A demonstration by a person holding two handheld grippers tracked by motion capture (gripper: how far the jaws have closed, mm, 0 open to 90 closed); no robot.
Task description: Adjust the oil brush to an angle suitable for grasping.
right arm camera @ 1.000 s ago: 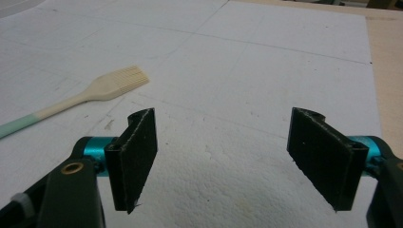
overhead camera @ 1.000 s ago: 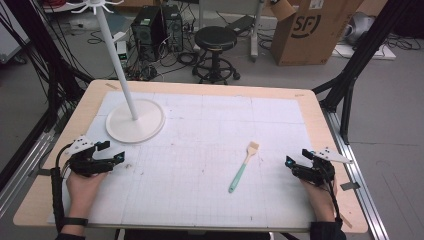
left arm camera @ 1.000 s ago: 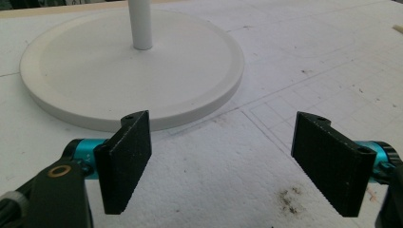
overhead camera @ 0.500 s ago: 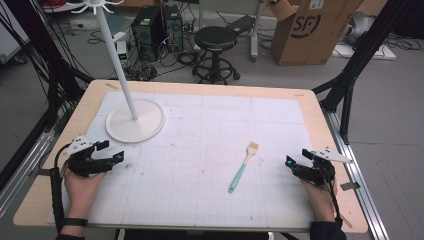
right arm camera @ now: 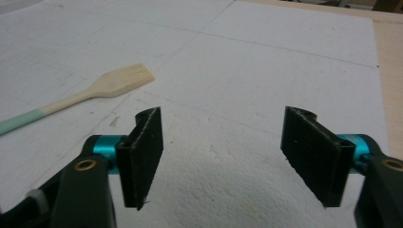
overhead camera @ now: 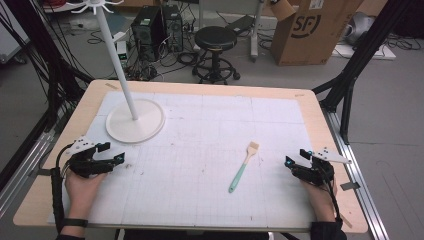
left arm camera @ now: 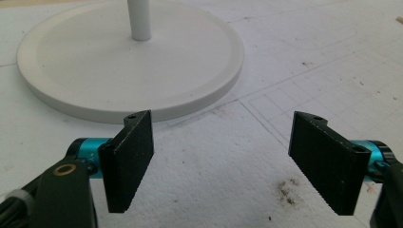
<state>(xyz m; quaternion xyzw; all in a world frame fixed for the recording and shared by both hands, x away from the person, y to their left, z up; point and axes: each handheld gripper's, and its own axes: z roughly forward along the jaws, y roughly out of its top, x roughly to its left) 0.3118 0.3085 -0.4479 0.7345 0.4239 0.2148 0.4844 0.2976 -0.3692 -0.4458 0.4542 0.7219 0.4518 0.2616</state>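
The cardboard box (overhead camera: pixel 312 31) on the floor beyond the table bears a dark round logo with the letters "SF". No other text is legible.

Lab: computer towers (overhead camera: pixel 157 25), cables, rig frame

Brush (overhead camera: pixel 244 159) on mat (overhead camera: pixel 210 125) right of centre; stand base (overhead camera: pixel 135 120) on mat, far left corner

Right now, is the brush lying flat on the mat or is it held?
Lying flat. The brush rests on the white mat, bristles away from the person, apart from both open hand-held grippers.
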